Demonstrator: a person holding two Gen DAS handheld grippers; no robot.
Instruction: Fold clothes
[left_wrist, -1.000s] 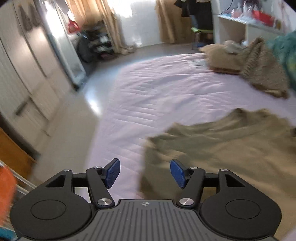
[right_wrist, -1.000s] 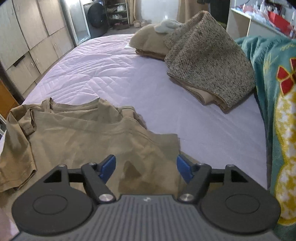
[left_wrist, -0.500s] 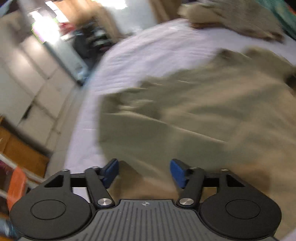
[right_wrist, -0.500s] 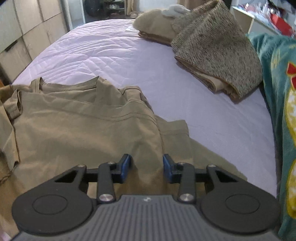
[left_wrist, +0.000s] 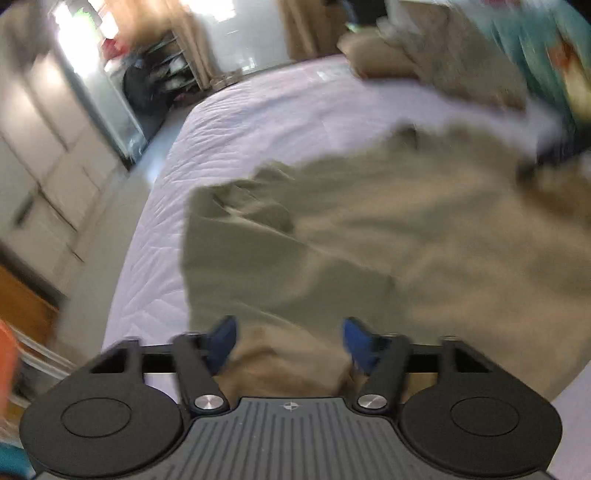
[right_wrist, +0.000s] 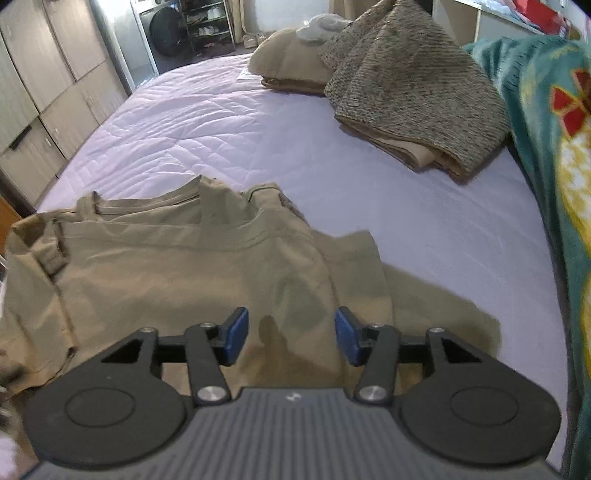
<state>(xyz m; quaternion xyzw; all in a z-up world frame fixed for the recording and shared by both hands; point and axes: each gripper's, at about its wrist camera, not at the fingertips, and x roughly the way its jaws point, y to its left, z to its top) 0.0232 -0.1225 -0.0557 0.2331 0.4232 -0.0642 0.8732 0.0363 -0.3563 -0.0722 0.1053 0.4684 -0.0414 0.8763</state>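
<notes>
An olive-tan T-shirt (right_wrist: 177, 266) lies spread and rumpled on the lilac quilted bed (right_wrist: 207, 122), collar away from me. It also shows, blurred, in the left wrist view (left_wrist: 369, 236). My right gripper (right_wrist: 291, 334) is open, low over the shirt's lower right part, with cloth showing between the blue pads. My left gripper (left_wrist: 290, 341) is open over the shirt's near left edge, with a raised fold of cloth between its blue pads (left_wrist: 221, 339).
A folded speckled knit blanket (right_wrist: 413, 88) and a tan pile (right_wrist: 291, 62) lie at the bed's far side. A teal patterned blanket (right_wrist: 554, 155) lies along the right. Cupboards (right_wrist: 48, 85) and floor are on the left past the bed's edge.
The right gripper, half closed half a second ago, has opened again over the shirt. The left gripper has swung from beside the shirt's edge to over it, staying open.
</notes>
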